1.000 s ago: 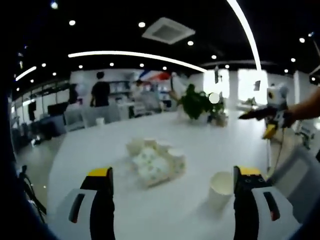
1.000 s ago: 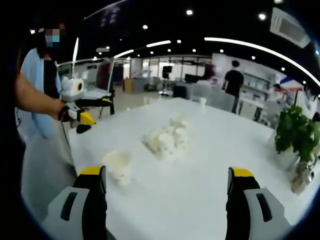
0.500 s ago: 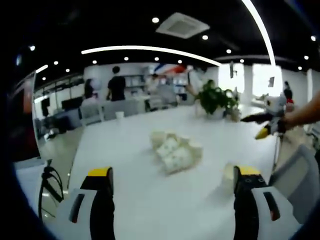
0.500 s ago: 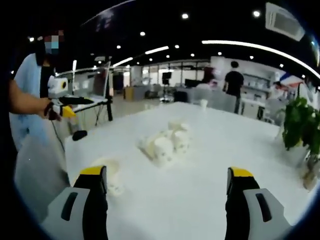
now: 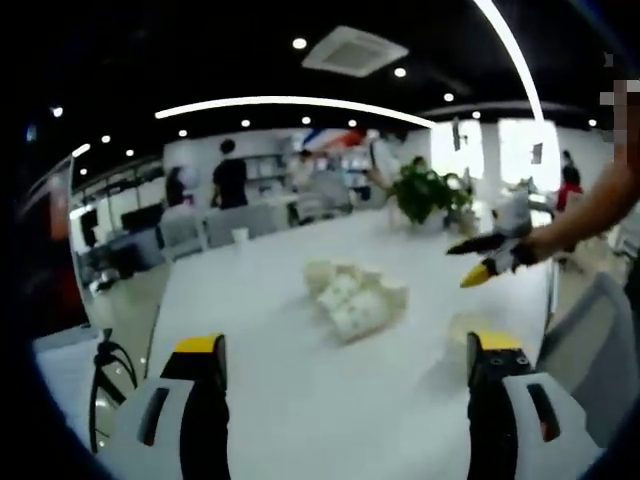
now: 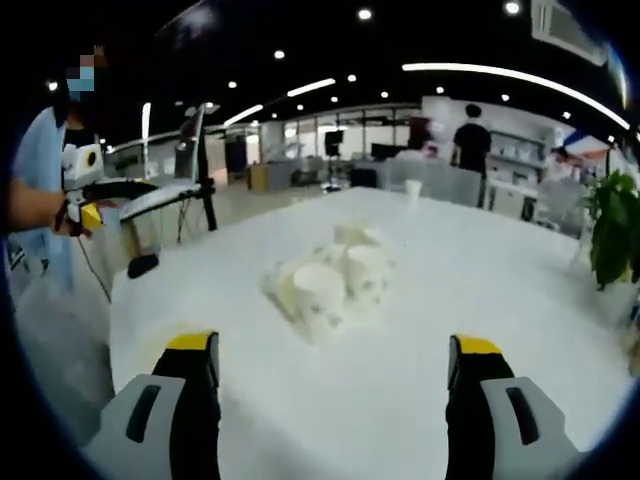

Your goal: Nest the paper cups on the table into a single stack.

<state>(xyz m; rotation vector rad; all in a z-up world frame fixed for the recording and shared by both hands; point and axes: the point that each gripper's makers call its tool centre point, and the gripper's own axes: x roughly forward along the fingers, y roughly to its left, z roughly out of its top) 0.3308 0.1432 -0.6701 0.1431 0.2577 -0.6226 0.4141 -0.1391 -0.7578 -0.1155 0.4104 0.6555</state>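
We hold both grippers above the near edge of a white table (image 5: 250, 300), and neither has hold of anything. In the left gripper view, the left gripper (image 5: 345, 350) has its jaws spread wide apart, with bare tabletop between the yellow-tipped ends. In the right gripper view, the right gripper (image 6: 333, 350) stands just as wide open and empty.

The paper cups (image 5: 355, 298) lie in a loose cluster near the middle of the table, well beyond the jaws in both views. They are pale, with a faint pattern, and most lie on their sides with some mouths turned toward us; the pictures are too blurred for us to count them. In the right gripper view the same cluster (image 6: 330, 280) sits almost straight ahead, between the two jaws' lines and apart from them. One more single cup (image 5: 462, 330) stands alone just beside the left gripper's right jaw, partly hidden by it; in the right gripper view it is a pale blur (image 6: 165, 340) by the left jaw.

A small white cup (image 6: 413, 187) stands at the far end of the table. A potted plant (image 5: 425, 192) stands at the table's far side. People stand in the office beyond.
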